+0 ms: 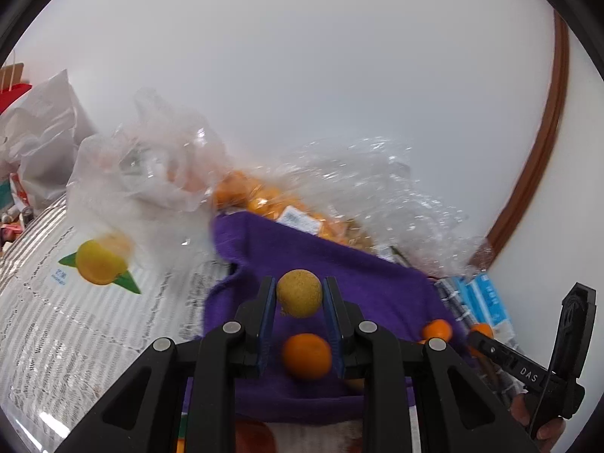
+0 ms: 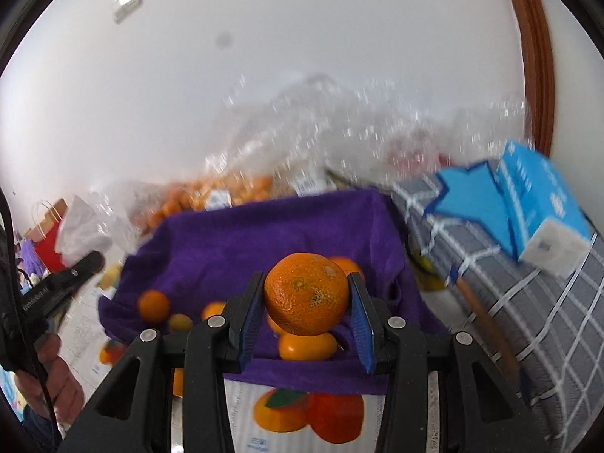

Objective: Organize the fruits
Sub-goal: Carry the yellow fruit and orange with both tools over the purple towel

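Item, left gripper (image 1: 299, 298): clamping a small yellow-green fruit (image 1: 299, 293) at its fingertips, above the purple cloth (image 1: 339, 264). Item, right gripper (image 2: 306, 302): gripping a large orange (image 2: 305, 293), stem scar facing the camera. Both fruits being near-round, neither is showing a long axis. Advice: be lowering each onto the cloth before releasing, clear of loose fruit.

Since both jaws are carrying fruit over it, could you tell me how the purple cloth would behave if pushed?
The purple cloth looks soft and floppy: it drapes in folds, so it would probably bunch rather than slide flat. The loose oranges resting on it are round and would likely roll.
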Action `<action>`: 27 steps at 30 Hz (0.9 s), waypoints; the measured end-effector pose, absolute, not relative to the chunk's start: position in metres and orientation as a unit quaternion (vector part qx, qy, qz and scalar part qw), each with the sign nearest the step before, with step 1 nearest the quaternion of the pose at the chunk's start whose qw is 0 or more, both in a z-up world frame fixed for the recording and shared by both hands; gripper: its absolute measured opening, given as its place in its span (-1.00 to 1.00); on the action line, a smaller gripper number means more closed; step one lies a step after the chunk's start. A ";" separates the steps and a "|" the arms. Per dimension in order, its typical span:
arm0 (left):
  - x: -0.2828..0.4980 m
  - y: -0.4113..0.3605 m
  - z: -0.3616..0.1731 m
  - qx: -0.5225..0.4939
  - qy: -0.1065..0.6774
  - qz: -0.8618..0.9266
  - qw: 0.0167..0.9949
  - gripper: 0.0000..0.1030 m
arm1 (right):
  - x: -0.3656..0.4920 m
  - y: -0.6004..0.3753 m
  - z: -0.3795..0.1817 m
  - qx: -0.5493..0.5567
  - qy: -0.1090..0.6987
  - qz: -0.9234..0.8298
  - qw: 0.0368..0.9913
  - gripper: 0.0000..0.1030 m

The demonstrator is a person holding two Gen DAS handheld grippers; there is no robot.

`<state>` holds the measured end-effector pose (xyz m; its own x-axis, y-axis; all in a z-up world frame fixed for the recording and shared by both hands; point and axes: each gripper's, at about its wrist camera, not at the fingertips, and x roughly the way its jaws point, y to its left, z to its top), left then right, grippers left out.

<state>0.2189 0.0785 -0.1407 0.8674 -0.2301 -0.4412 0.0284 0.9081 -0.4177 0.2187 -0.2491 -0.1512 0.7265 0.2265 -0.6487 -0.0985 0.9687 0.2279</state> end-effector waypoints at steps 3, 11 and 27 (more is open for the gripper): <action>0.223 0.087 -0.148 -0.217 0.251 -0.062 0.941 -0.53 | 0.221 -0.252 -0.157 0.088 0.363 0.083 0.924 -0.18; 0.233 0.081 -0.158 -0.214 0.262 -0.069 0.939 -0.53 | 0.224 -0.259 -0.169 0.085 0.369 0.086 0.922 -0.18; 0.239 0.070 -0.166 -0.182 0.289 -0.066 0.937 -0.53 | 0.233 -0.263 -0.185 0.105 0.381 0.073 0.916 -0.16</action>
<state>0.2393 0.0700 -0.1656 0.8238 -0.2300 -0.5181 0.0193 0.9248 -0.3799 0.2329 -0.2631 -0.1855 0.6994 0.2144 -0.6818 -0.0540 0.9671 0.2487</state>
